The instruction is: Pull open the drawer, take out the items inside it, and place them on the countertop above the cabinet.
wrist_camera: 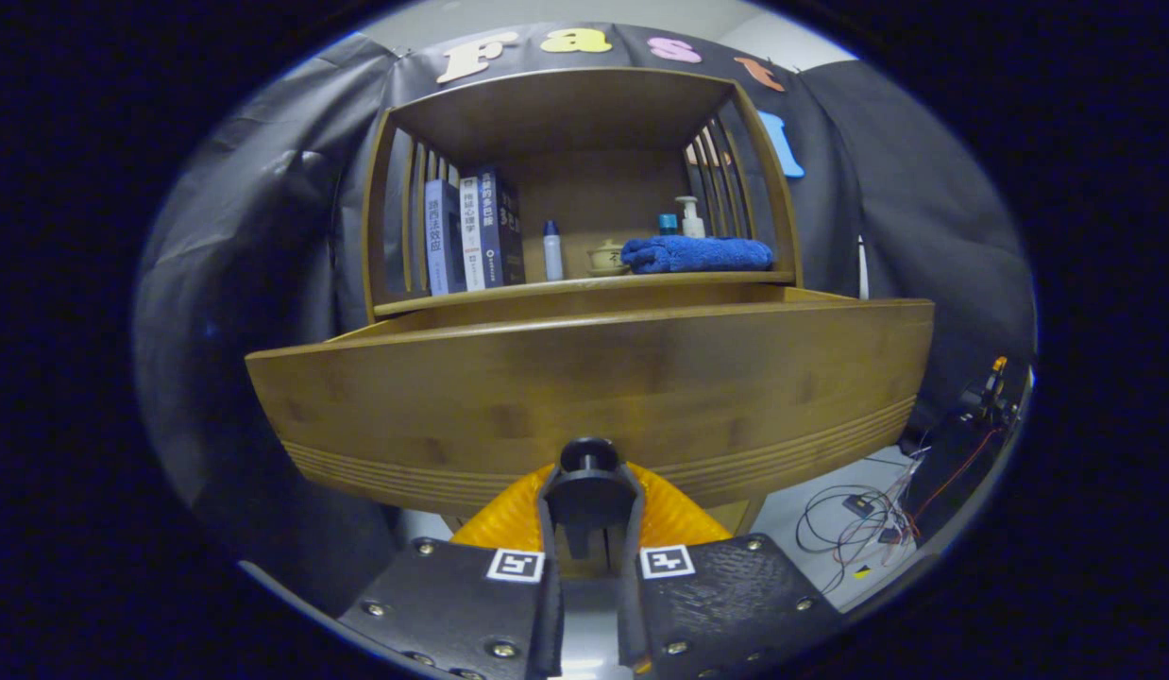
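gripper [588,491]: fingers drawn close together around the black knob [587,455] at the middle of the drawer front; a black pad sits on each side of the knob's stem, looks like both press on it
fingers [674,515]: orange ribbed, flanking the knob; black plates with square markers behind them
drawer [594,397]: pulled out from the cabinet, wide wooden front just ahead of the fingers, grooved lines along its lower edge
drawer inside: hidden behind the front panel, cannot tell what lies in it
countertop [584,283]: the wooden shelf just above and behind the drawer, inside an open frame with slatted sides
books [471,236]: standing upright at the left of the countertop, against the slats
small bottle [552,251]: white with blue cap, just right of the books
cup [607,256]: small, tan, lidded, between the bottle and the towel
blue towel [698,254]: folded, lying at the right of the countertop
pump bottle [690,217]: white, behind the towel, beside a blue-capped item
cables [868,515]: loose on the pale floor, below and right of the drawer
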Demonstrator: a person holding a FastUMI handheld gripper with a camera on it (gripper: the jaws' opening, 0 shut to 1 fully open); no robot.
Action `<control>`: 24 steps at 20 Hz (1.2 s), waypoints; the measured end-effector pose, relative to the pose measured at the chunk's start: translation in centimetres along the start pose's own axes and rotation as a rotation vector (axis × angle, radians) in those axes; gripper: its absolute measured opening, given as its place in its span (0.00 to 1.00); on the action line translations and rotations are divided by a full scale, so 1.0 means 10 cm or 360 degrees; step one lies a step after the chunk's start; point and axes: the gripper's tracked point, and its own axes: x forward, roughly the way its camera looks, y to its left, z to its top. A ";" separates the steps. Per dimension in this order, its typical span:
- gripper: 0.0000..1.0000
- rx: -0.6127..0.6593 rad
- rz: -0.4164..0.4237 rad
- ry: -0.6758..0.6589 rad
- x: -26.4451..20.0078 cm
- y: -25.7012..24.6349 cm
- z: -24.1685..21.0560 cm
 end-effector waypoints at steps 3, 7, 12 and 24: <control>0.31 -0.0021 -0.0014 0.0008 0.00 0.00 0.01; 0.45 -0.0034 0.0019 0.0041 -0.06 0.09 0.13; 0.88 -0.0065 -0.0043 0.0019 -0.25 0.13 0.44; 0.96 -0.0321 0.0113 0.0183 -0.13 0.49 1.33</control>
